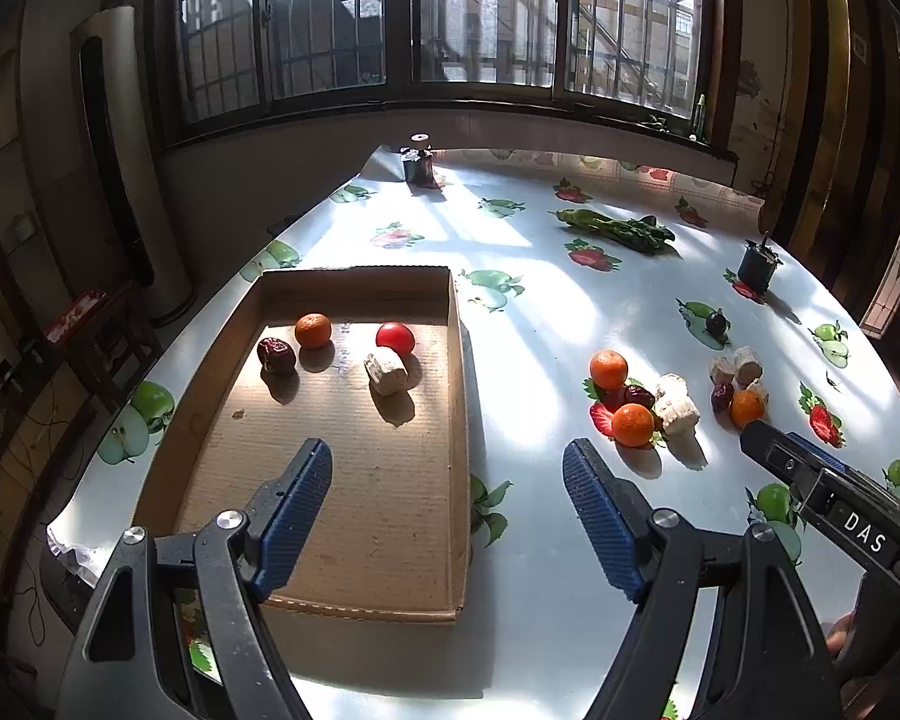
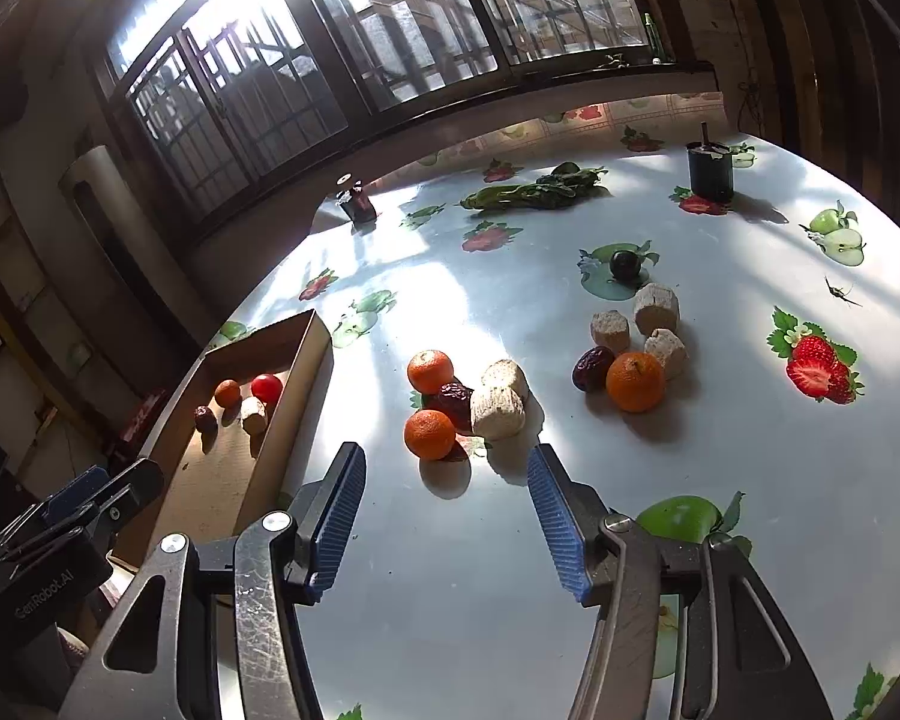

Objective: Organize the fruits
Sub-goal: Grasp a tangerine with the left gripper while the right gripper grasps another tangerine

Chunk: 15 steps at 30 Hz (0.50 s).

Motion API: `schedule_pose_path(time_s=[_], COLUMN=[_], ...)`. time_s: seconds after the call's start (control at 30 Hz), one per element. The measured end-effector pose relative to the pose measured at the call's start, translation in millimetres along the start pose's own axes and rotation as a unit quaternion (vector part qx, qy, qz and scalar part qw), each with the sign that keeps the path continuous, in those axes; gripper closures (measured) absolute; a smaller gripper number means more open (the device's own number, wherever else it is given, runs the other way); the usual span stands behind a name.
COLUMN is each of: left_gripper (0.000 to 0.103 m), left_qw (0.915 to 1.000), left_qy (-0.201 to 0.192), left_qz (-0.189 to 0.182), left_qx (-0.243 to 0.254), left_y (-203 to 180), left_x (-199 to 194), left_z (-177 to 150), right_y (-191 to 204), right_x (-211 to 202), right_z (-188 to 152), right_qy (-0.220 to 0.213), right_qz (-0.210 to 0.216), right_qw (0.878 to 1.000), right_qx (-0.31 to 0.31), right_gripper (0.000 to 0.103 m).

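A cardboard tray lies at the table's left and holds an orange, a red tomato, a dark date and a beige chunk. My left gripper is open and empty above the tray's right wall. My right gripper is open and empty, just short of a cluster of two oranges, a date and beige chunks. A second cluster with an orange, a date and chunks lies further right.
The table wears a white fruit-print cloth. Leafy greens, a dark cup, a small bottle and a dark round fruit stand at the far side. Windows lie behind.
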<state>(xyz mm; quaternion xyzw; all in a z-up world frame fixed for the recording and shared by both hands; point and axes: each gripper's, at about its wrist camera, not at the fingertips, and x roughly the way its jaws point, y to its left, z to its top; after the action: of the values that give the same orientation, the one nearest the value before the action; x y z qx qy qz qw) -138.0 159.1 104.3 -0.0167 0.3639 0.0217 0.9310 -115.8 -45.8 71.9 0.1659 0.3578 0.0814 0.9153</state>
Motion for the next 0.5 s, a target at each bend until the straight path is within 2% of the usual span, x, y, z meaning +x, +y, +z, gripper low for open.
schedule_pose_path(time_s=[0.17,0.3,0.5], left_gripper=[0.024,0.024,0.024], left_qw=[0.9995,0.9979,0.9929], left_qy=[0.012,0.023,0.054], left_qz=[-0.028,-0.06,-0.105], left_qx=[-0.007,0.0,0.016], left_y=[-0.2,-11.8,-36.8], left_x=[8.8,21.0,46.2], left_z=[-0.7,1.9,4.8], right_y=[-28.1,-54.8,-83.0], right_x=[-8.1,-10.2,-20.1], right_z=[9.8,12.9,8.7], right_qy=[-0.006,-0.004,0.003], right_qz=[-0.022,-0.06,-0.096], right_qw=[0.999,0.997,0.993], right_qx=[0.031,0.051,0.065], right_gripper=[0.043,0.04,0.041])
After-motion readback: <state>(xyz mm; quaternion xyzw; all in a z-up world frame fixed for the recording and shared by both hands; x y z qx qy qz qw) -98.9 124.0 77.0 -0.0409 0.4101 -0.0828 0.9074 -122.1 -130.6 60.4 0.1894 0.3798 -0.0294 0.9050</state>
